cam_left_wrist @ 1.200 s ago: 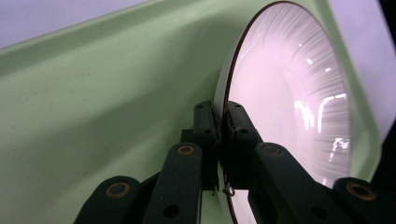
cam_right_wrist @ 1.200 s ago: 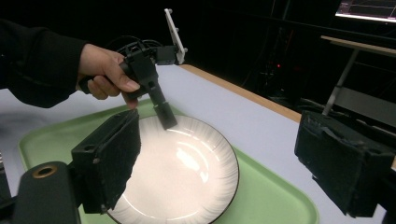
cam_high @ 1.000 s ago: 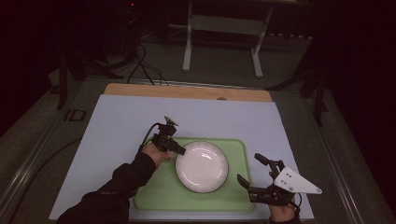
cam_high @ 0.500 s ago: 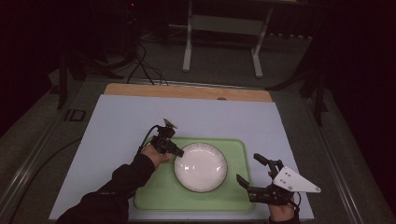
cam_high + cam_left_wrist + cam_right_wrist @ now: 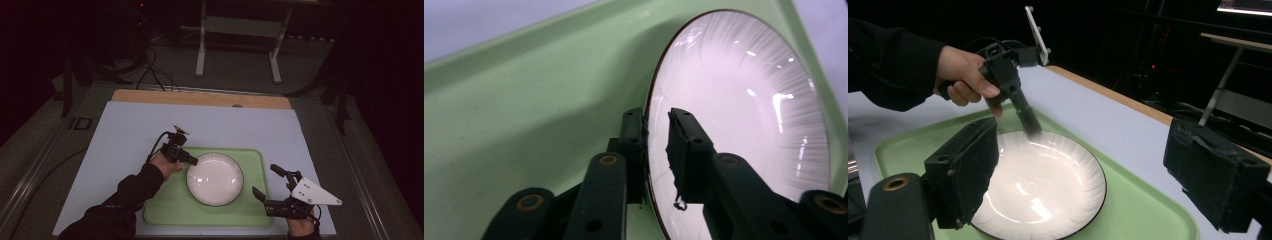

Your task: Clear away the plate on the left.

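A white ribbed plate (image 5: 215, 179) lies on the green tray (image 5: 165, 210). My left gripper (image 5: 194, 161) reaches its left rim from the left. In the left gripper view the plate's rim (image 5: 744, 100) stands between the jaws, which have just been opening. One jaw is against the outside of the rim, and the other stands a little off the plate's face. The right gripper view has the left gripper (image 5: 1030, 127) at the plate's (image 5: 1048, 175) far edge. My right gripper (image 5: 265, 179) is at the tray's right end, open wide, nothing between its fingers.
The tray (image 5: 524, 100) sits near the front edge of a pale blue mat (image 5: 250, 130) on the table. A wooden strip (image 5: 200, 97) runs along the mat's far side. Cables and a metal stand (image 5: 237, 45) are on the dark floor beyond.
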